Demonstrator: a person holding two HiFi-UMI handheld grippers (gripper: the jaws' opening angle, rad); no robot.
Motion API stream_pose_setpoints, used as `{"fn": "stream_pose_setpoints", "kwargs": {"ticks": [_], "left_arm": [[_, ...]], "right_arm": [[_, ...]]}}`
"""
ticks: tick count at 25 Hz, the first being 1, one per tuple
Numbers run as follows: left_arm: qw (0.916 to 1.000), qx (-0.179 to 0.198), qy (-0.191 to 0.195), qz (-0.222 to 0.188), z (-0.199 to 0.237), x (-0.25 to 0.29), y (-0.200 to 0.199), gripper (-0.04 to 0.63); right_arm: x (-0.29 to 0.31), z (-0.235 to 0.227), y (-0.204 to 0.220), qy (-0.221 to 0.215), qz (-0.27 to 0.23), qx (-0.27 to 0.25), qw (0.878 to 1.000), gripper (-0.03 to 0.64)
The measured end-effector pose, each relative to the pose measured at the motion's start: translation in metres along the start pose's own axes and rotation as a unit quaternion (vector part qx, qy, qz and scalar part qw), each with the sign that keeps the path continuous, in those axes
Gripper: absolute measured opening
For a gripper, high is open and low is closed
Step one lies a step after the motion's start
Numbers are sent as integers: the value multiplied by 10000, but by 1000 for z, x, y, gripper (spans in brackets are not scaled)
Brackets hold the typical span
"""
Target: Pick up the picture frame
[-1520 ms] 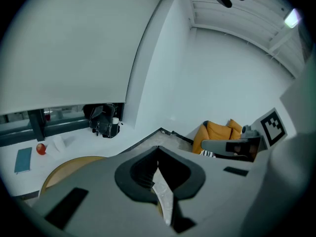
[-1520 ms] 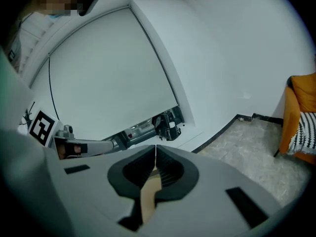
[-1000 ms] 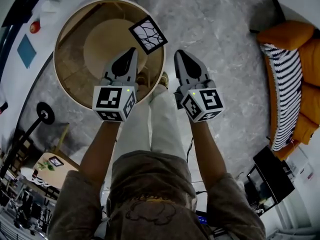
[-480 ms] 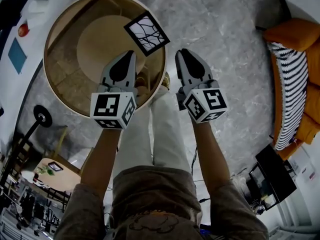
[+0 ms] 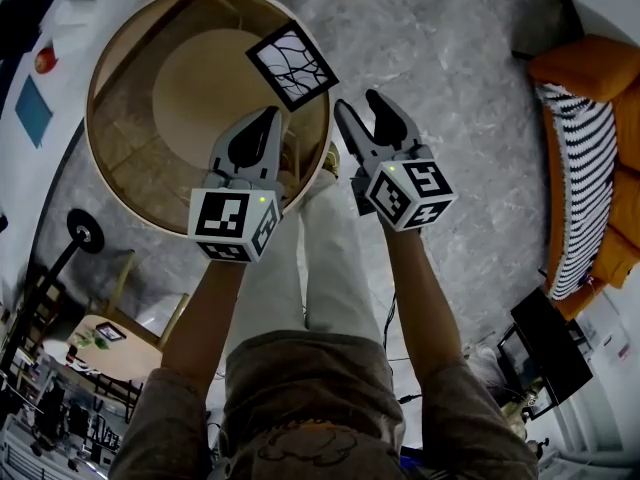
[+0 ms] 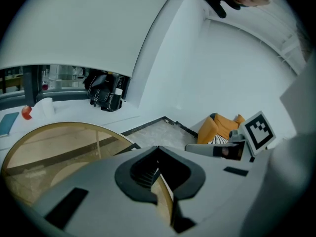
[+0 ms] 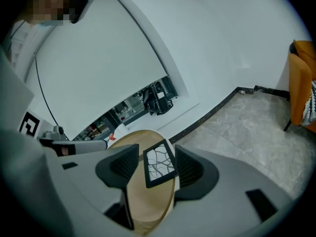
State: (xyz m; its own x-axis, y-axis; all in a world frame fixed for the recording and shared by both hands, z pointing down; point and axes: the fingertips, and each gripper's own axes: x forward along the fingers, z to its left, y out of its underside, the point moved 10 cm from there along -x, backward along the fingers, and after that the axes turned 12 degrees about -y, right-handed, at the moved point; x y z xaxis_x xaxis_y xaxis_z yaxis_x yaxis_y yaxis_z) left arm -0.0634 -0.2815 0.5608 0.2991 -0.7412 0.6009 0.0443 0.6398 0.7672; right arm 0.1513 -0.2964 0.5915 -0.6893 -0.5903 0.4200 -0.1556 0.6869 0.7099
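Note:
The picture frame (image 5: 292, 65), black-edged with a branch drawing on white, lies flat near the right rim of a round glass table (image 5: 112, 178) with a wooden rim. My right gripper (image 5: 358, 105) hangs just right of the table edge, short of the frame, and its jaws are opening with nothing between them. In the right gripper view the frame (image 7: 160, 164) shows ahead, lined up in the gap of the right gripper (image 7: 157, 151). My left gripper (image 5: 270, 120) is shut and empty above the table's near rim. In its own view the left gripper (image 6: 158, 151) points over the rim (image 6: 74, 127).
An orange armchair with a striped cushion (image 5: 590, 158) stands at the right on the grey marble floor. A red object (image 5: 45, 60) and a blue one (image 5: 33, 110) lie on the white ledge left of the table. A black lamp base (image 5: 85, 236) stands at lower left. The person's legs are under the grippers.
The right gripper's jaws have gone from shut to wide apart. Both grippers have sunk a little toward the table; the left one stays shut.

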Motion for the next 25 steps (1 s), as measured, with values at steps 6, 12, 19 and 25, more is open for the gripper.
{"fn": "stream_pose_setpoints", "kwargs": {"ticks": [6, 12, 19, 25], "left_arm": [[9999, 24, 89, 110, -6, 7, 5, 18], [9998, 31, 73, 182, -4, 13, 7, 18], [9997, -23, 73, 212, 3, 18, 7, 18], [9995, -39, 102, 304, 4, 21, 11, 18]], "right_arm": [[19, -25, 13, -75, 201, 306, 9993, 234], [46, -55, 27, -153, 478, 516, 9974, 234], [79, -81, 40, -286, 792, 755, 9936, 233], [95, -93, 55, -315, 1083, 900, 9895, 233]]}}
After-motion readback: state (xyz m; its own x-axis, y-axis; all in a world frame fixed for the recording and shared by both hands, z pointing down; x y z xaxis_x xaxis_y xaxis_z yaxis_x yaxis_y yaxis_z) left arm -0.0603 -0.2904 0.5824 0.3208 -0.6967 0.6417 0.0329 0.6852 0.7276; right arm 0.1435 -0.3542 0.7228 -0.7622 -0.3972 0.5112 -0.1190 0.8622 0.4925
